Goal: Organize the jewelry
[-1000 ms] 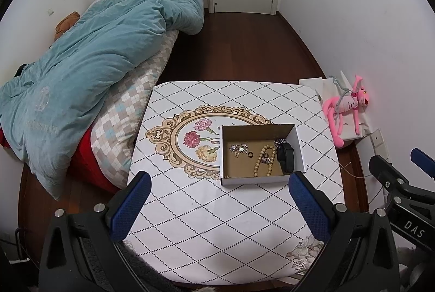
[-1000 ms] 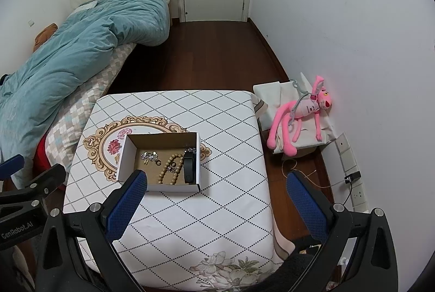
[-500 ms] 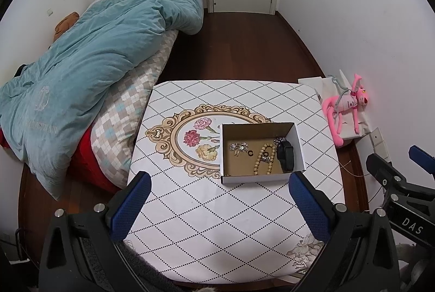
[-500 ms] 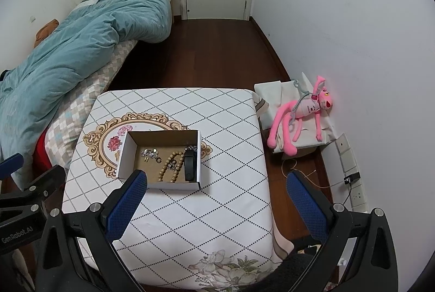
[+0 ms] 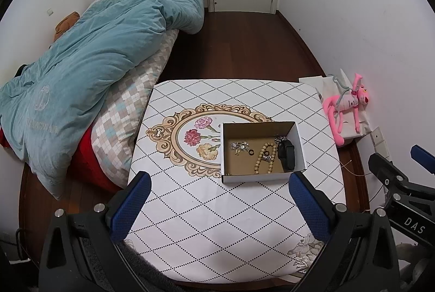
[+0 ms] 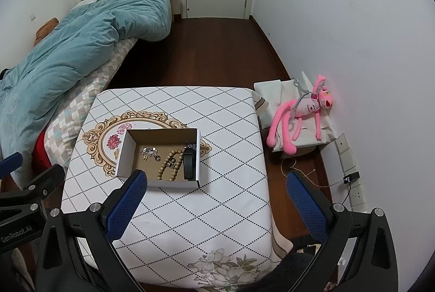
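An open white cardboard box sits on the table. Inside lie a wooden bead bracelet, a black watch band, sparkly earrings and a small dark ring. My left gripper is open and empty, held above the table's near half, short of the box. My right gripper is open and empty above the table's front right part, its left finger overlapping the box's front edge in view.
The table has a white diamond-pattern cloth with a floral medallion. A bed with a teal duvet stands left. A pink plush toy lies on a white bag by the right wall, near wall sockets and cables.
Both grippers have drifted slightly back and up, so the table and box look a little smaller. Both stay open and empty. The box contents have not moved.
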`<action>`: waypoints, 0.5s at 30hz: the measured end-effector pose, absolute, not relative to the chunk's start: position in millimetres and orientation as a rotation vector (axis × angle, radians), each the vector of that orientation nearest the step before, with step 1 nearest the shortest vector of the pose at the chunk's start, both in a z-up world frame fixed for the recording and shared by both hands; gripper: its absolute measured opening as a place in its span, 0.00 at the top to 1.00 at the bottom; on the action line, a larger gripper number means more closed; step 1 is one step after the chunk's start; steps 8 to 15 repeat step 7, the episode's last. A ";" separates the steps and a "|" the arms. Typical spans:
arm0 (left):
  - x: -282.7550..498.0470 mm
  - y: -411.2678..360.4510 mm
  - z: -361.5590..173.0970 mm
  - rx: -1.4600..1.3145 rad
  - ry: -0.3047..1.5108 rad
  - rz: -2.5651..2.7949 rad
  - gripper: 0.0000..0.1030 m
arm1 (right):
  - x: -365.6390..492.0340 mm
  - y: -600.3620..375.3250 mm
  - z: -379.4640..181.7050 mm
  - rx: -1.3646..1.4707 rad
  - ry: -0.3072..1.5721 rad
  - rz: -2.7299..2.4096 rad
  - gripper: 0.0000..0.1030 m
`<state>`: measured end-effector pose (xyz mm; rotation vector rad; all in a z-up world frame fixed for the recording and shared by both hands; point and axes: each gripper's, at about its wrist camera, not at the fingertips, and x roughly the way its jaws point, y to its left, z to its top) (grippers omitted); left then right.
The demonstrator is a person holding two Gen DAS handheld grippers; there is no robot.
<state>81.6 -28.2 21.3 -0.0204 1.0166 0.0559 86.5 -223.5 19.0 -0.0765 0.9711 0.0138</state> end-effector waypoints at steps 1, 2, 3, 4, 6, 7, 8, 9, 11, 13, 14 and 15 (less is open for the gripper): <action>81.2 -27.8 20.1 -0.021 1.018 0.055 0.00 | 85.5 -223.6 18.4 -0.078 0.972 0.014 0.00; 80.5 -27.1 19.8 -0.022 1.019 0.057 0.00 | 86.1 -223.3 19.4 -0.079 0.971 0.012 0.00; 80.2 -26.8 19.4 -0.022 1.020 0.057 0.00 | 85.7 -223.3 19.3 -0.079 0.972 0.014 0.00; 80.3 -27.1 18.9 -0.022 1.021 0.057 0.00 | 86.8 -223.5 20.3 -0.080 0.974 0.015 0.00; 79.9 -26.8 18.9 -0.022 1.022 0.055 0.00 | 86.4 -223.7 20.9 -0.082 0.975 0.016 0.00; 80.0 -26.5 18.8 -0.022 1.023 0.055 0.00 | 86.9 -223.4 21.1 -0.081 0.976 0.015 0.00; 80.0 -26.5 18.8 -0.022 1.023 0.055 0.00 | 86.9 -223.4 21.1 -0.081 0.976 0.015 0.00; 80.0 -26.5 18.8 -0.022 1.023 0.055 0.00 | 86.9 -223.4 21.1 -0.081 0.976 0.015 0.00; 80.0 -26.5 18.8 -0.022 1.023 0.055 0.00 | 86.9 -223.4 21.1 -0.081 0.976 0.015 0.00; 80.0 -26.5 18.8 -0.022 1.023 0.055 0.00 | 86.9 -223.4 21.1 -0.081 0.976 0.015 0.00; 80.0 -26.5 18.8 -0.022 1.023 0.055 0.00 | 86.9 -223.4 21.1 -0.081 0.976 0.015 0.00; 80.0 -26.5 18.8 -0.022 1.023 0.055 0.00 | 86.9 -223.4 21.1 -0.081 0.976 0.015 0.00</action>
